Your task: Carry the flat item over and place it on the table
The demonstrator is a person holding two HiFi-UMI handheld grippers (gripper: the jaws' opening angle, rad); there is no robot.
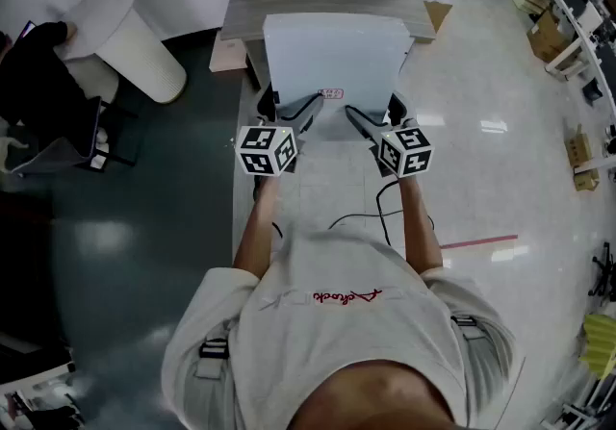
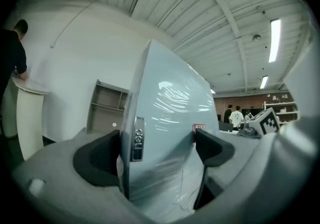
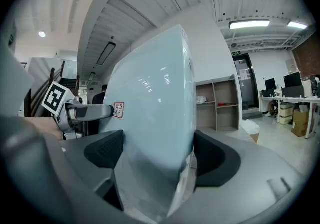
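The flat item [image 1: 332, 58] is a pale blue-grey panel wrapped in clear film, with a small red label near its near edge. I hold it in the air between both grippers, in front of a grey table [image 1: 241, 16] with a shelf unit on top. My left gripper [image 1: 296, 113] grips its near left corner, and my right gripper [image 1: 371, 120] its near right corner. In the left gripper view the panel [image 2: 170, 118] stands edge-on between the pads of the left gripper [image 2: 157, 155]. The right gripper view shows the same panel [image 3: 150, 102] filling the right gripper [image 3: 156, 155].
A white rounded counter [image 1: 125, 34] stands at the left with a person in black [image 1: 29, 63] beside it. A cardboard box [image 1: 438, 10] lies right of the table. Desks and boxes [image 1: 568, 24] line the far right. Other people [image 2: 235, 116] stand far off.
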